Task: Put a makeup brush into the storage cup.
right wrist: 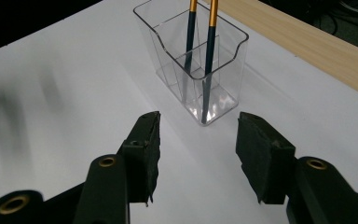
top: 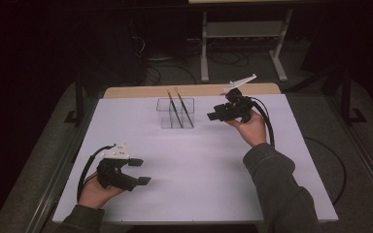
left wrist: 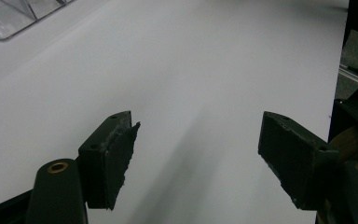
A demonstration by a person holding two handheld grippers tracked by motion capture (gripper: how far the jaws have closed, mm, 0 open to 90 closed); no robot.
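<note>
A clear plastic holder (top: 175, 113) (right wrist: 193, 65) stands at the far middle of the white table, with two dark pencils (top: 180, 108) (right wrist: 199, 44) with orange upper ends leaning inside it. My right gripper (top: 212, 115) (right wrist: 196, 154) hovers just to the holder's right, pointing at it, open with nothing between its pads. My left gripper (top: 141, 171) (left wrist: 198, 156) rests near the front left of the table, jaws wide open and empty. A corner of the holder (left wrist: 9, 18) sits at the top left of the left gripper view.
The white table top (top: 199, 165) ends in a wooden strip (top: 141, 91) along the far edge. Beyond it stand a metal frame (top: 243, 34) and cables on the dark floor. The table's right edge (left wrist: 335, 93) lies close beside my left gripper.
</note>
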